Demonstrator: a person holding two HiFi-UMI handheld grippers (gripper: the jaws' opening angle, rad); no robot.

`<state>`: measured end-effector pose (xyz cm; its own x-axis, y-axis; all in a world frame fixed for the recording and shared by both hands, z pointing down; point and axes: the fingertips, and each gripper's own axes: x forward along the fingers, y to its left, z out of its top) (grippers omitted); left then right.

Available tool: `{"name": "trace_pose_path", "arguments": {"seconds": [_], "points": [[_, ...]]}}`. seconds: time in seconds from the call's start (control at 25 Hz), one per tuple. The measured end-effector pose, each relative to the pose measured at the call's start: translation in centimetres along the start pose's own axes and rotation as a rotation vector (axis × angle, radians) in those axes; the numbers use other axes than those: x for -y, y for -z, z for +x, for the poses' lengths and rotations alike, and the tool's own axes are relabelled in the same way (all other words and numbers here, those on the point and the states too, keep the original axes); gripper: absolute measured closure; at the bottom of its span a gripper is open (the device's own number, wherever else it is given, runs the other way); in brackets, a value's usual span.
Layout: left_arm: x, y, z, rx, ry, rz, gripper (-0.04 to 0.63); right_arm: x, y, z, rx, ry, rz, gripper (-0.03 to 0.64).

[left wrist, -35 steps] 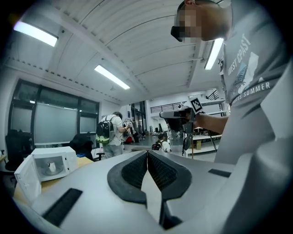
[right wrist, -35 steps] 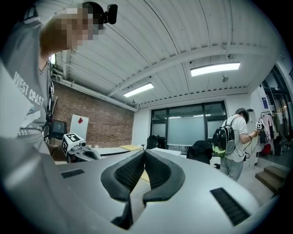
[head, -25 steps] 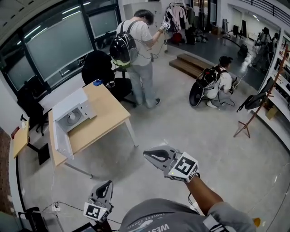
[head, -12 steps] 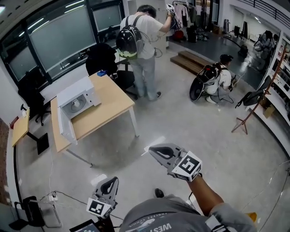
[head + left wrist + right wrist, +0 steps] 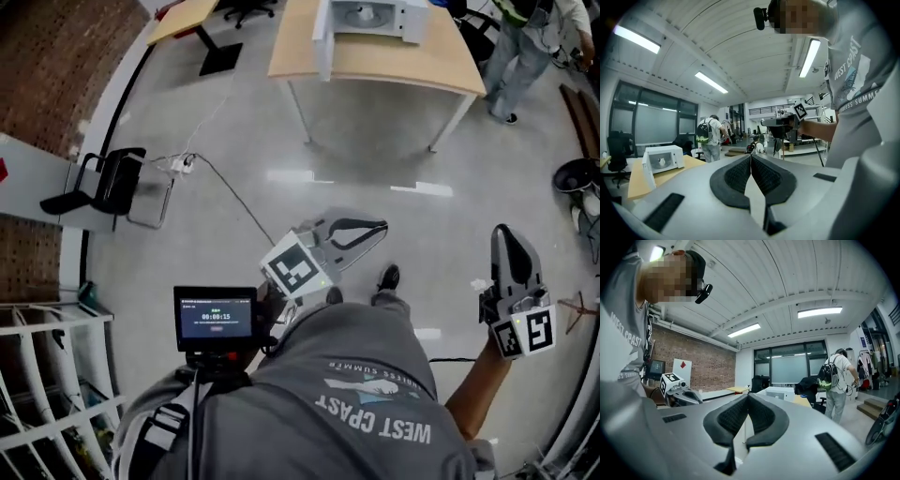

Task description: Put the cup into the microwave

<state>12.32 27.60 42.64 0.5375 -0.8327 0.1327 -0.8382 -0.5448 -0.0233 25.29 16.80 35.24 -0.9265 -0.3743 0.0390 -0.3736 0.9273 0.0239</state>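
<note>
Grippers and workspace seen from three cameras. Both claws were pressed together with nothing between them: the left gripper showed its ribbed pads meeting along one line in its own view, and the right gripper showed the same in its view. Only the head view gave the layout from above. It placed the two grippers well apart over the grey floor, on either side of the person's grey shirt. It also showed a small monitor at the chest, a black chair near the left wall and a cable trailing across the floor. The microwave stood on the wooden table, set back from the table's near edge, with its door swung open. The left gripper view alone looked into the open cavity, where a small pale shape was too small to be confirmed as the cup; neither gripper carried it. The right gripper view alone showed the brick wall, and there the gripper's own jaw partly covered the microwave. Both gripper views, unlike the head view, showed the ceiling lights and the whole of a standing person with a backpack. The head view caught only that person's legs at its top right corner.
</note>
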Motion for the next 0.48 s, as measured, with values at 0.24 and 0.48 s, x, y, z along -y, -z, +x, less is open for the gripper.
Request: {"name": "trace_pose_path", "arguments": {"seconds": [0.24, 0.48], "points": [[-0.4, 1.4, -6.4, 0.015, 0.016, 0.046, 0.574, -6.4, 1.2, 1.9, -0.019, 0.007, 0.023, 0.598], [-1.0, 2.0, -6.8, 0.037, 0.0, 0.064, 0.574, -6.8, 2.0, 2.7, -0.02, -0.007, 0.014, 0.598]]}}
